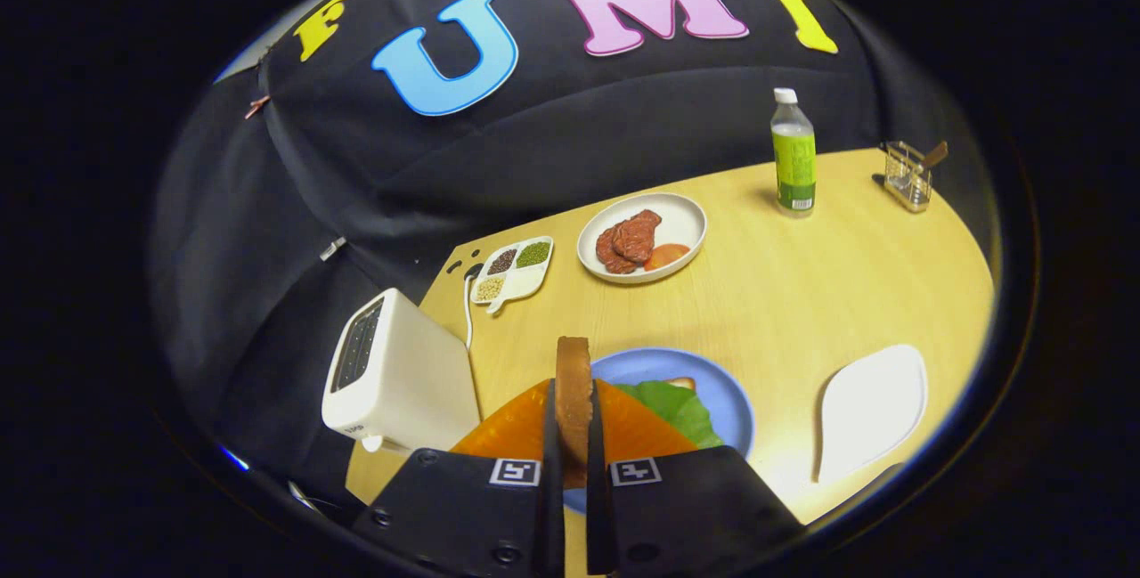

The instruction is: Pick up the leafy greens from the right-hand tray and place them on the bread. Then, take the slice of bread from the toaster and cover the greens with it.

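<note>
One slice: bread slice (574,400) stands on edge, upright, clamped between both fingers of the tongs (574,462).
Tongs: clenched on the bread slice, held above the near side of the blue plate (712,386).
Leafy greens (681,409): on the blue plate, just ahead of the fingers and a little right, over another bread piece (680,382).
Toaster (396,373): left of the tongs, on the bench (802,284) edge.
White tray (868,409): right of the plate.
</note>
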{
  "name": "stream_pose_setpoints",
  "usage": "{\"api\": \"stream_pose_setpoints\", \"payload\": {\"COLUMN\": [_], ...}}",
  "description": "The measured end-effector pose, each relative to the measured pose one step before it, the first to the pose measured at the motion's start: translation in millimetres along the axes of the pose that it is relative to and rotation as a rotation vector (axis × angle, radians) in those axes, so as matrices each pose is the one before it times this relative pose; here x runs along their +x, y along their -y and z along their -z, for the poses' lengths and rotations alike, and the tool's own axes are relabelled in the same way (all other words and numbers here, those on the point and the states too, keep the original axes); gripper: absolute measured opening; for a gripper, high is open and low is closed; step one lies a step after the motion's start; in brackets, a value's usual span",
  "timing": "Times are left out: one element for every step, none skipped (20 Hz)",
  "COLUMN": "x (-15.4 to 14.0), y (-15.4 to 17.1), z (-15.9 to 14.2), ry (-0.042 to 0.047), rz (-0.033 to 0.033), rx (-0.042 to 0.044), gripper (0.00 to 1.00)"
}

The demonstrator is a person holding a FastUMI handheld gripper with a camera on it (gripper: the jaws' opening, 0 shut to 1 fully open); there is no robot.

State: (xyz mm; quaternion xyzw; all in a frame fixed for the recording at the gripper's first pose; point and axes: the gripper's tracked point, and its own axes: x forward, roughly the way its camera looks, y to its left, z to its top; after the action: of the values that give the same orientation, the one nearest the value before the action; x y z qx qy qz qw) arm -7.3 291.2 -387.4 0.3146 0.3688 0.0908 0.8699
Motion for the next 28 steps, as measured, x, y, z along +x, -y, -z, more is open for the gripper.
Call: {"api": "stream_pose_setpoints", "payload": {"x": [7.08,5.43,5.04,3.46,3.38,2.27,0.38,1.12,0.89,2.10,1.02,1.93,0.86,0.56,-0.09,-2.66,-0.80,-4.40,-3.36,-5.13,-10.12,-6.19,-7.91,-8.30,-8.45,-8.29,-9.45,-8.72], "y": [3.91,6.83,9.54,10.10,11.58,9.12,6.71,8.63,8.08,5.60,3.60,2.51,1.56,7.10,5.97,5.92,4.50,3.48,0.94,-0.57,-2.97,1.31,1.73,2.10,1.34,-0.01,-0.22,-0.74], "z": [6.21,5.58,5.51,1.90,-0.50,2.24,-1.02,-0.41,-0.16,0.64,1.73,-0.17,-0.17,-0.34,1.39,-0.25,2.39,-1.08,-2.51,-4.16,-2.63,-5.31,-5.36,-6.30,-6.33,-7.66,-8.77,-10.55], "ry": [-0.01211,-0.01432,-0.01197,-0.00009,0.00024,-0.00062,0.00010,-0.00361,-0.00257,-0.00678,-0.00906,-0.00469,-0.00253,-0.00287,-0.00738,-0.00743,-0.00442,0.00088,0.01037,0.01368,0.01403,0.01236,0.01303,0.01224,0.01213,0.01257,0.01482,0.01663], "rz": [-0.00352,0.00652,0.01066,0.01483,0.01980,0.01582,0.00705,0.01030,0.01513,0.00956,0.00802,0.00257,0.00238,0.02707,0.01995,0.01992,0.01470,0.00852,-0.00330,-0.01194,-0.01119,-0.00699,-0.00367,0.00039,-0.00437,-0.00691,-0.00699,-0.00922], "rx": [0.03342,0.02539,0.01339,0.00566,0.00249,0.00232,0.00051,-0.00518,-0.01160,-0.01131,-0.00581,-0.00257,-0.00457,-0.01691,-0.02606,-0.02532,-0.02416,-0.01305,-0.00501,-0.00470,-0.01222,-0.01604,-0.01999,-0.02160,-0.01657,-0.01279,-0.01174,-0.01044], "gripper": [0.14,0.14,0.14,0.14,0.14,0.14,0.14,0.15,0.18,0.26,0.29,0.33,0.35,0.36,0.45,0.55,0.57,0.58,0.62,0.67,0.74,0.90,0.93,0.96,0.97,0.98,0.98,0.99]}}
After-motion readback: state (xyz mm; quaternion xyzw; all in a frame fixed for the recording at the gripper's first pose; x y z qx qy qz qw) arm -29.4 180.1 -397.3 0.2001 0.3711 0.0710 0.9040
